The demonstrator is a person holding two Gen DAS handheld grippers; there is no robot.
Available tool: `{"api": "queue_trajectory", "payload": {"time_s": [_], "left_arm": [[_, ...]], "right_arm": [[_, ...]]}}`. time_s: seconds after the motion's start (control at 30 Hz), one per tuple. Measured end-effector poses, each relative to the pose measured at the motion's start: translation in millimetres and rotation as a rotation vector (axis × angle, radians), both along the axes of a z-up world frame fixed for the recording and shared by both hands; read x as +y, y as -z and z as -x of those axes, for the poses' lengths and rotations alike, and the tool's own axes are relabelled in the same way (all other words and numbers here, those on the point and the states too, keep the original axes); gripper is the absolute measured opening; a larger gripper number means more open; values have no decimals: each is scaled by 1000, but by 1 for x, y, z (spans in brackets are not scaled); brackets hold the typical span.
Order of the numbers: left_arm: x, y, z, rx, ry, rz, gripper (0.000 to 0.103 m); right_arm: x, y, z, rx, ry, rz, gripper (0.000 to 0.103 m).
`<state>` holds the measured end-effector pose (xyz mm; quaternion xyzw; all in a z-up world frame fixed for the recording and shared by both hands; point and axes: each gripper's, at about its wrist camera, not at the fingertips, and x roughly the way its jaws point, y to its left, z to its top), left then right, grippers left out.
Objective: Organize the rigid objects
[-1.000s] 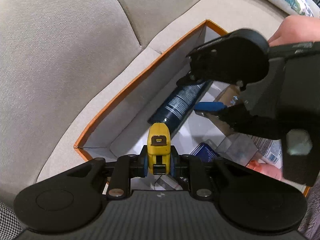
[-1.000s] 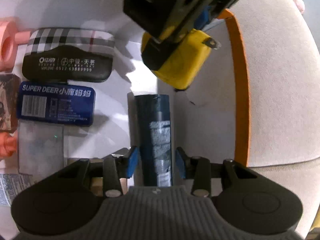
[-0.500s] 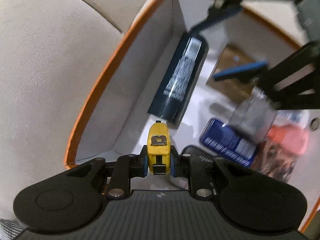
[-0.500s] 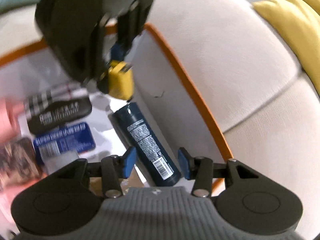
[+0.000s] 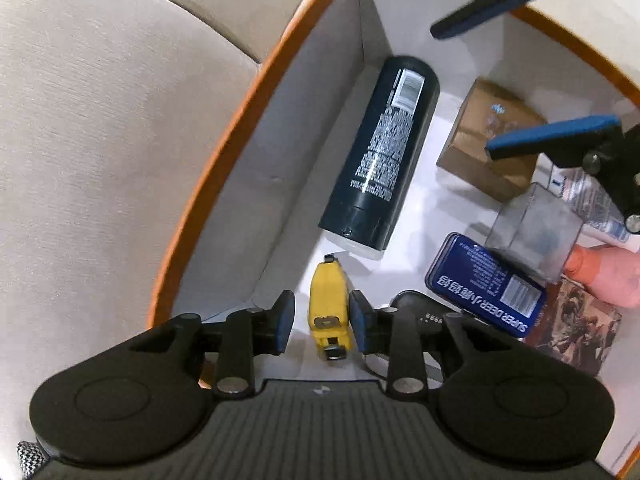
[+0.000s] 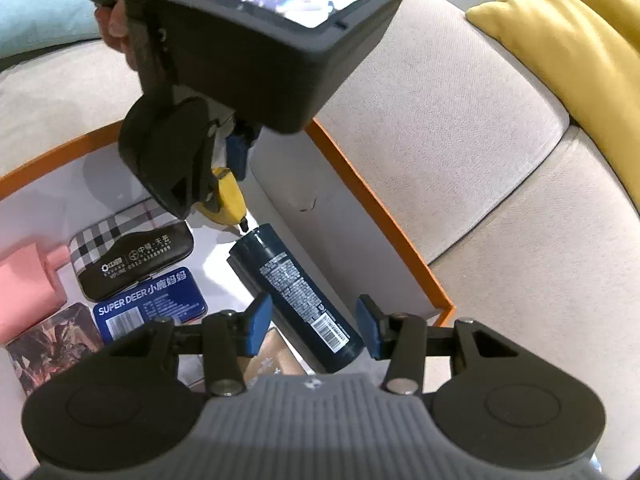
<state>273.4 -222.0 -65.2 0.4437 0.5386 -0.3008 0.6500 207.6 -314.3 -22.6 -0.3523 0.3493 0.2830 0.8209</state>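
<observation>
Parting just now, the left gripper (image 5: 322,318) has its pads clear of the yellow tape measure (image 5: 327,304) between them — long axis pointing at the dark bottle (image 5: 382,152)'s near end, nearly touching, beside the box's orange-rimmed wall (image 5: 240,140). Right gripper (image 6: 314,326) hovers empty, half spread, above the bottle.

From my remote seat, I see a beige sofa (image 6: 460,128) filling the background, its woven cushions meeting in curved seams. A mustard-yellow cushion (image 6: 580,28) rests against the backrest at the upper right of the right wrist view. A pale teal fabric (image 6: 44,16) shows at that view's top left edge. In the left wrist view, a black-and-white checked cloth (image 5: 30,454) peeks in at the lower left corner.
</observation>
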Motion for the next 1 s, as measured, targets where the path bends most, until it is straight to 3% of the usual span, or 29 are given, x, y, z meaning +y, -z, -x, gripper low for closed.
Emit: {"api": "queue_trajectory", "payload": {"time_s": [0.37, 0.57, 0.73, 1.0], "left_arm": [[29, -39, 11, 20, -151, 168, 38], [49, -71, 39, -29, -221, 300, 37], [79, -105, 69, -108, -306, 450, 37], [143, -149, 145, -282, -545, 766, 38]], "right_arm": [[12, -16, 24, -23, 18, 12, 53], [19, -35, 47, -20, 54, -18, 54], [19, -57, 64, -4, 143, -106, 55], [17, -98, 98, -11, 410, -360, 58]]}}
